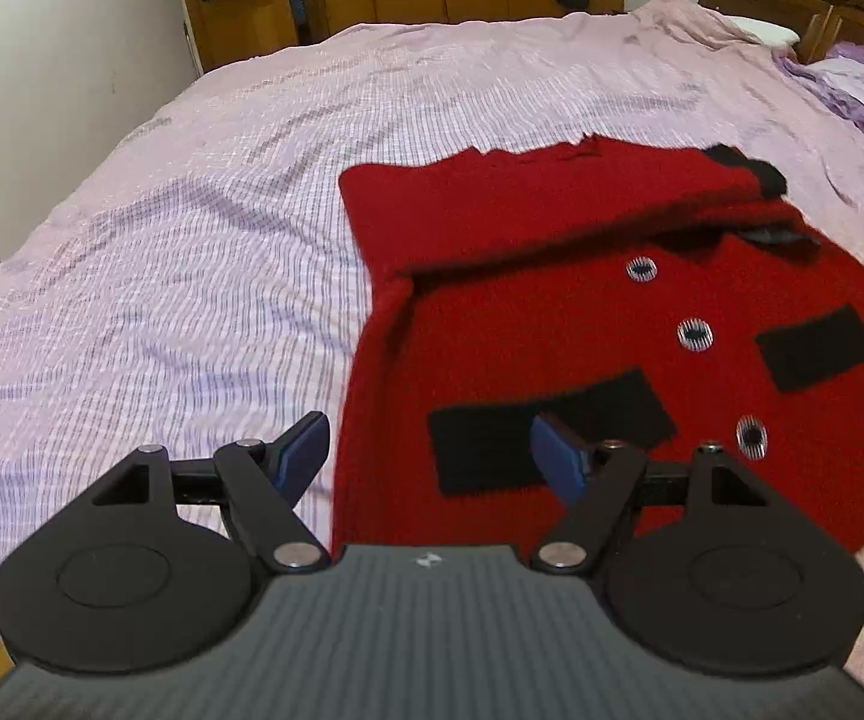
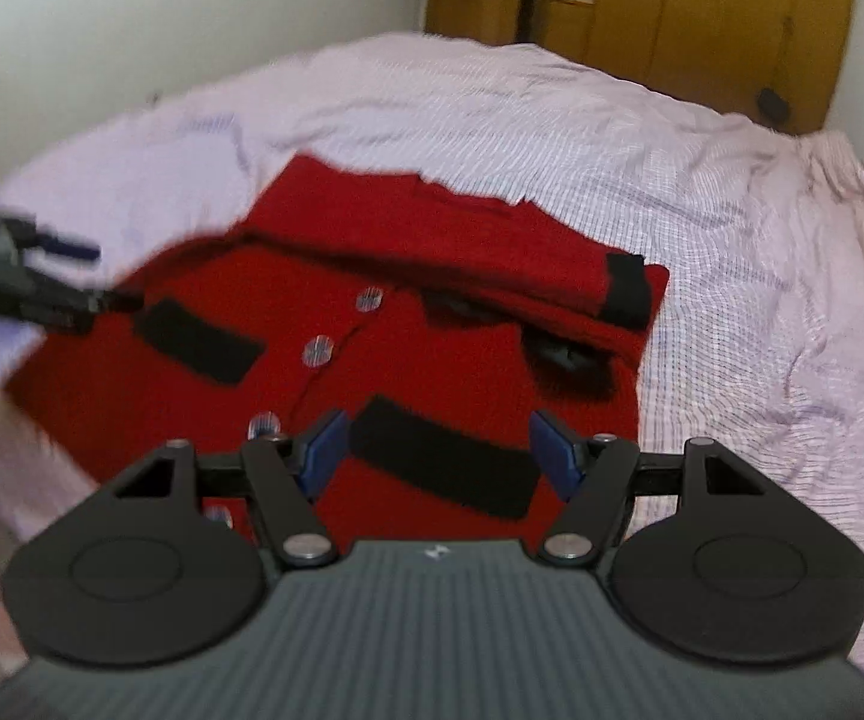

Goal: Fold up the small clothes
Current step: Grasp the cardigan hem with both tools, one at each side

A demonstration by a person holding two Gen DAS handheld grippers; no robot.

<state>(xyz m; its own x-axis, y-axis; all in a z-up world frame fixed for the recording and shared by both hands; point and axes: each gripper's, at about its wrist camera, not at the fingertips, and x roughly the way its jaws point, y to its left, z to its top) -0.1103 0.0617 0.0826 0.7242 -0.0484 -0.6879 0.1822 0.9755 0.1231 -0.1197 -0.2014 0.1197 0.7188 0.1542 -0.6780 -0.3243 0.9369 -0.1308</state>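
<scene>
1. A checked pink bedsheet (image 1: 192, 228) covers the bed
2. The red cardigan (image 1: 552, 312) lies ahead of both claws
3. Left gripper (image 1: 429, 459) and right gripper (image 2: 438, 453) hover above it, fingers apart, holding nothing

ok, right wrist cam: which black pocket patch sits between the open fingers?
The near one on the red cardigan, right of the button line, framed by the right gripper. The other patch lies left of the buttons, toward the left gripper.

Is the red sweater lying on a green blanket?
No, the red sweater lies on a pale pink checked bedsheet.
</scene>
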